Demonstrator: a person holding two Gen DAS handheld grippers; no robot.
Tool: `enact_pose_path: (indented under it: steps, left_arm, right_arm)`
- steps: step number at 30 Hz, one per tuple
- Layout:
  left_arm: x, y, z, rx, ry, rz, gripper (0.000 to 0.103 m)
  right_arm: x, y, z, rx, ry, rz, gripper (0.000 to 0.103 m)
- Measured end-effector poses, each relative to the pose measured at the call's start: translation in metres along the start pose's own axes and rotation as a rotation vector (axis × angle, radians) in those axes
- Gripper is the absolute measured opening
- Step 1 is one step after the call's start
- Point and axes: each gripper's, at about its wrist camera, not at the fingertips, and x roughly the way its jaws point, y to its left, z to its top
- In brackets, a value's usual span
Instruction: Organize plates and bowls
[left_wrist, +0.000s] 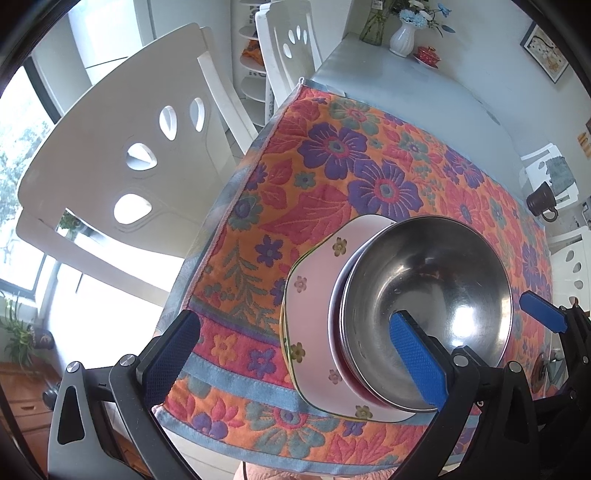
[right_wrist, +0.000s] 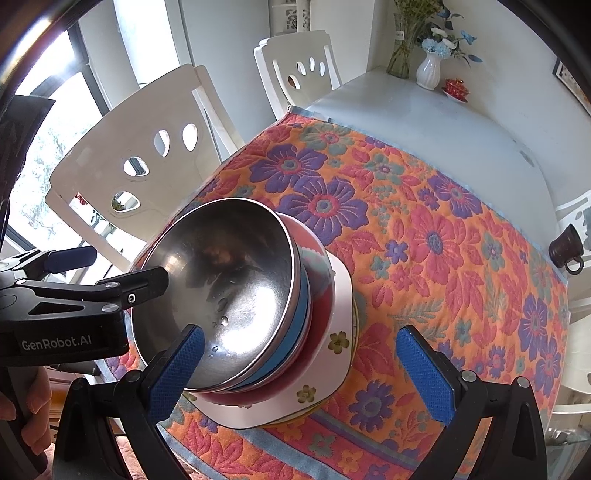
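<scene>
Here, steel bowl (right_wrist: 236, 295) between open tools (right_wrist: 299, 369).

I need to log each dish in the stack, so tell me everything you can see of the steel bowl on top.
The steel bowl is round, shiny bare metal with a thin rolled rim, empty apart from a few water droplets inside. It sits upright and open at the top of the stack, nested in a blue bowl over a red one, all on a flowered plate on the floral cloth. No fingers visibly grip it.
</scene>
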Motion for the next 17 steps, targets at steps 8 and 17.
enact_pose_path:
  steps: [8, 17]
  left_arm:
    - [-0.0008, -0.0011, -0.0030, -0.019, 0.002, 0.013, 0.102]
    - [-0.0027, -0.0014, -0.0035, -0.022, -0.003, 0.017, 0.102]
  right_arm:
    - [-0.0004, -0.0016, -0.0004, -0.001, -0.001, 0.006, 0.103]
    - [-0.0006, -0.0025, -0.0006, 0.001, -0.003, 0.009, 0.103]
